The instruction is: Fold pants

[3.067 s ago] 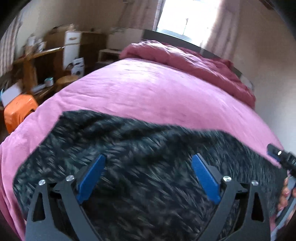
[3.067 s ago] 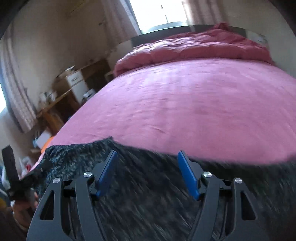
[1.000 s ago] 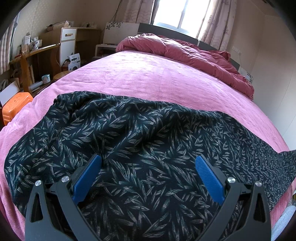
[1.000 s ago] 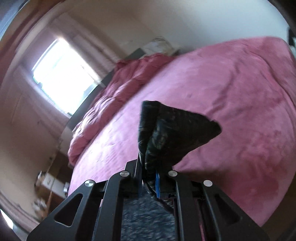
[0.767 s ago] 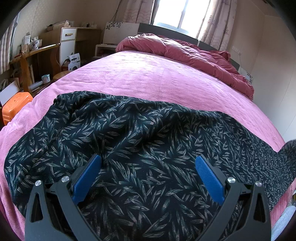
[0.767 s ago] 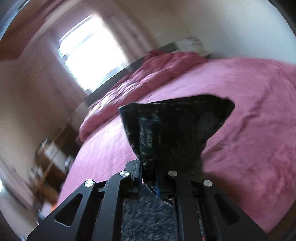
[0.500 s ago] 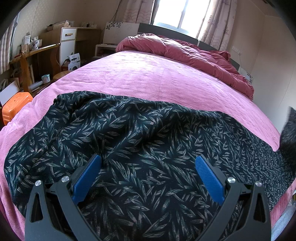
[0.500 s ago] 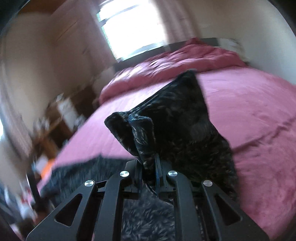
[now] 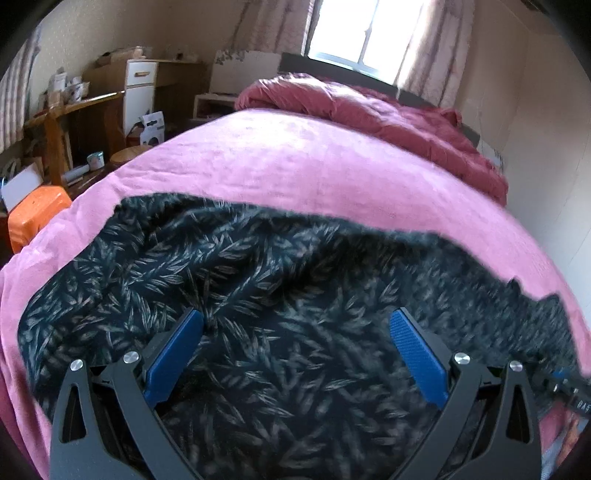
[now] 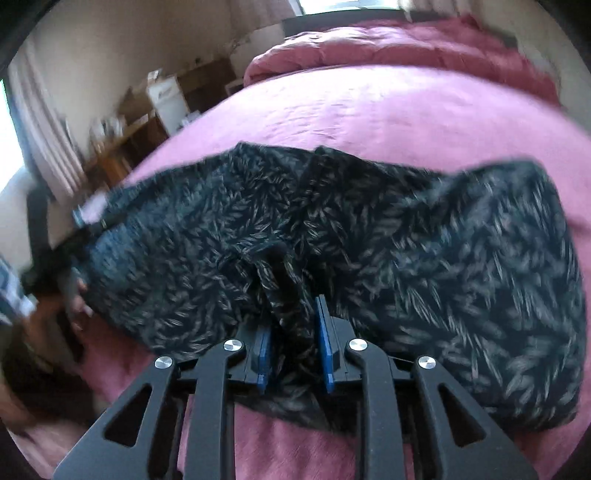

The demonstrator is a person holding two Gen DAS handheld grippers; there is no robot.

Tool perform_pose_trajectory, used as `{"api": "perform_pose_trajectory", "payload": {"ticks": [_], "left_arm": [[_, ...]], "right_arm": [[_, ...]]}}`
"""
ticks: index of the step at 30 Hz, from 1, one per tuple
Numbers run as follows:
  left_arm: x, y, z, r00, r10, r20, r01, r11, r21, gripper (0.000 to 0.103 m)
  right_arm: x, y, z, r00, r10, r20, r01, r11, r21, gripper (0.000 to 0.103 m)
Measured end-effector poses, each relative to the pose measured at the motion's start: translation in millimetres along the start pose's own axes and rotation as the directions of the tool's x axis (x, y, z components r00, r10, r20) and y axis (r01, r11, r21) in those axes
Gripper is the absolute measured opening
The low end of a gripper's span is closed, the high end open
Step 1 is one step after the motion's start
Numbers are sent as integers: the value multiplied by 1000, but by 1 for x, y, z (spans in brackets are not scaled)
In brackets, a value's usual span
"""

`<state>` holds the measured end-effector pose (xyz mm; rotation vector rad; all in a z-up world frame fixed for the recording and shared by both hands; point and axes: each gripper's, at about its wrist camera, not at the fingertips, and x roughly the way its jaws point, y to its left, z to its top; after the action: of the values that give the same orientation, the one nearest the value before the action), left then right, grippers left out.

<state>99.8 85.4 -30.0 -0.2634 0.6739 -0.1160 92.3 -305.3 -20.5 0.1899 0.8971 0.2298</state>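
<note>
Pants lie on the pink bed, seemingly doubled over once. Right tool is opening around a bunched edge; left tool gapes empty above them; further folds remain.

Daylight pours from a window behind the bed, its panes blown out white. Fisheye bending darkens every corner. The pants smear with motion blur, worst at the right wrist view's left edge.

place: home bedroom | signs: pink bed, curtained window, wooden desk
</note>
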Motion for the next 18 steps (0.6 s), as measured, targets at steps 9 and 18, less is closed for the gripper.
{"api": "perform_pose_trajectory", "payload": {"ticks": [9,18], "left_arm": [[-5,-107,5,943,-324,-71,329,940,85,101],[75,-208,-8,875,-340,-344,406,903,140,83]], "right_arm": [[-102,-84,-15,873,29,487,-244,891,384,55],[-67,-109,26,948,-188,258,63,902,427,29]]}}
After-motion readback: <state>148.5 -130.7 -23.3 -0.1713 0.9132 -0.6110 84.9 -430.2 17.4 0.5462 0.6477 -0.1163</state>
